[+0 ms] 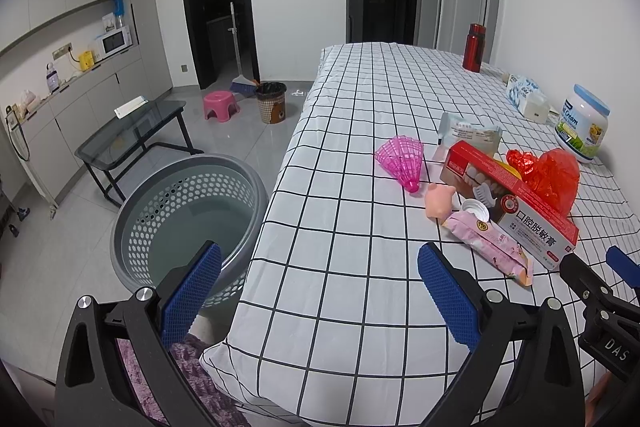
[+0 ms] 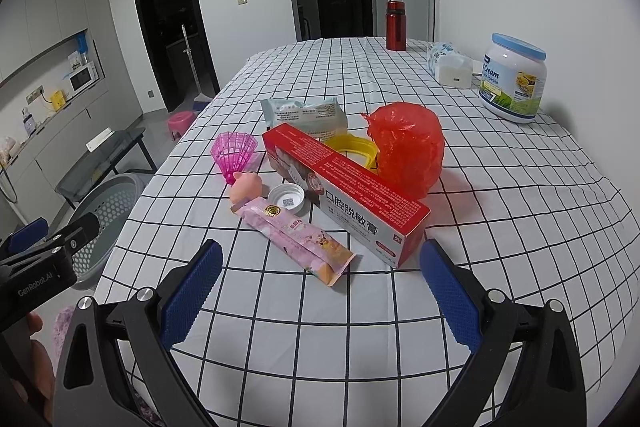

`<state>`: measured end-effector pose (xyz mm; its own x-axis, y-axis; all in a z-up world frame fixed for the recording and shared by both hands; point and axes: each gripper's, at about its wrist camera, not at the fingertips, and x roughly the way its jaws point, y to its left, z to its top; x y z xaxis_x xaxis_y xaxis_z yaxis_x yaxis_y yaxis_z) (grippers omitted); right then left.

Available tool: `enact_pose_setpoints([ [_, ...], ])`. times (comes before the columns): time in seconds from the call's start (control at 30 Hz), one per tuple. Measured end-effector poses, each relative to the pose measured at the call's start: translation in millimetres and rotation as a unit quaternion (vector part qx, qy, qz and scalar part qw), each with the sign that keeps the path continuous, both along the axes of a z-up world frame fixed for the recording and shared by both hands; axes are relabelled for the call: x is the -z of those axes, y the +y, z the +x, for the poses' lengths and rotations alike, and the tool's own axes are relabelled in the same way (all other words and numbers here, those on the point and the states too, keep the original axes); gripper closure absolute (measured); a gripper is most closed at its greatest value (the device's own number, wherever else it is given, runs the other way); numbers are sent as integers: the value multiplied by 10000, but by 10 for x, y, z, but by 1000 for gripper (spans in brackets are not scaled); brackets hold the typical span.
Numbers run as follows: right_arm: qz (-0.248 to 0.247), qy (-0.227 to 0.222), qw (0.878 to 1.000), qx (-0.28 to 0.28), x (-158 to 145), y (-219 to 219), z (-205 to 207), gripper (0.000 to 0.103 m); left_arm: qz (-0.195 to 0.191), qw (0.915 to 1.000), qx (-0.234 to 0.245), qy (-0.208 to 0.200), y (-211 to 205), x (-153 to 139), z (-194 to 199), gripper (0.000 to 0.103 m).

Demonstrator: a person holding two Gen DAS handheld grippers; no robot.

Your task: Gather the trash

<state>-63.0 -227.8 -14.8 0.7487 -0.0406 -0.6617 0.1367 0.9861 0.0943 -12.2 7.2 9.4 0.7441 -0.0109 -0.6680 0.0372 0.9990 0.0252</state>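
A pile of trash lies on the checked tablecloth (image 2: 360, 327): a red toothpaste box (image 2: 344, 191) (image 1: 508, 199), a pink wrapper (image 2: 296, 239) (image 1: 488, 247), a white cap (image 2: 286, 199), a pink pig toy (image 2: 246, 187), a pink shuttlecock (image 2: 234, 151) (image 1: 402, 163), a crumpled red bag (image 2: 408, 147) (image 1: 548, 175), a pale packet (image 2: 304, 115) and a yellow ring (image 2: 354, 147). A grey perforated basket (image 1: 188, 215) stands on the floor left of the table. My left gripper (image 1: 320, 291) is open over the table's left edge. My right gripper (image 2: 320, 291) is open, just short of the pink wrapper.
A red flask (image 2: 395, 25), a tissue pack (image 2: 450, 65) and a cream jar (image 2: 512, 79) stand along the wall side. On the floor are a glass side table (image 1: 132, 135), a pink stool (image 1: 220, 105), a brown waste bin (image 1: 271, 103) and a broom.
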Motion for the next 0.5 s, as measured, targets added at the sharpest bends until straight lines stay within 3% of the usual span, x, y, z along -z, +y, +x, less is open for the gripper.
enact_pose_setpoints([
  [0.5,52,47,10000,-30,28,-8,24,9,-3,10000,8,34,9,26,5,6],
])
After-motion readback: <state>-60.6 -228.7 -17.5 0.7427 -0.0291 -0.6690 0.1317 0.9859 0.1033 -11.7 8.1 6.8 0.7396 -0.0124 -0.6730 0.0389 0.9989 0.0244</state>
